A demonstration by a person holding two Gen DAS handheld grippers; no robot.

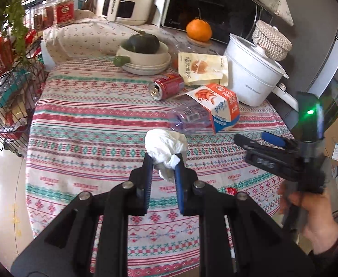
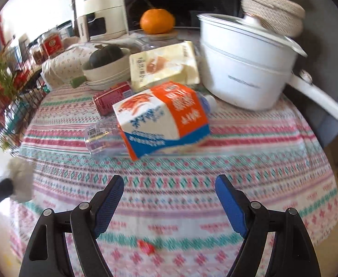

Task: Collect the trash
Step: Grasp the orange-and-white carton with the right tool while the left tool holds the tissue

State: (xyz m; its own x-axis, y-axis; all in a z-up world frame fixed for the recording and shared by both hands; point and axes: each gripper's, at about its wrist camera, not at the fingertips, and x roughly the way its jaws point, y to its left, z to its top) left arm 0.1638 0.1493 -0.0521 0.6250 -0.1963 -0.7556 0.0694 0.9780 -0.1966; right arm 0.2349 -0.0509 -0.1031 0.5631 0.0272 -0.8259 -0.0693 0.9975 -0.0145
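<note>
My left gripper is shut on a crumpled white tissue and holds it above the patterned tablecloth; the tissue also shows at the left edge of the right wrist view. My right gripper is open and empty above the cloth, facing an orange, white and blue milk carton that lies on a crushed clear plastic bottle. A red can lies on its side behind them. A cream snack pouch lies further back. A small red wrapper lies on the cloth under the right gripper.
A white electric pot with a woven basket behind it stands at the right. A bowl with a dark squash, an orange, an air fryer and a microwave stand at the back. A wire rack stands left.
</note>
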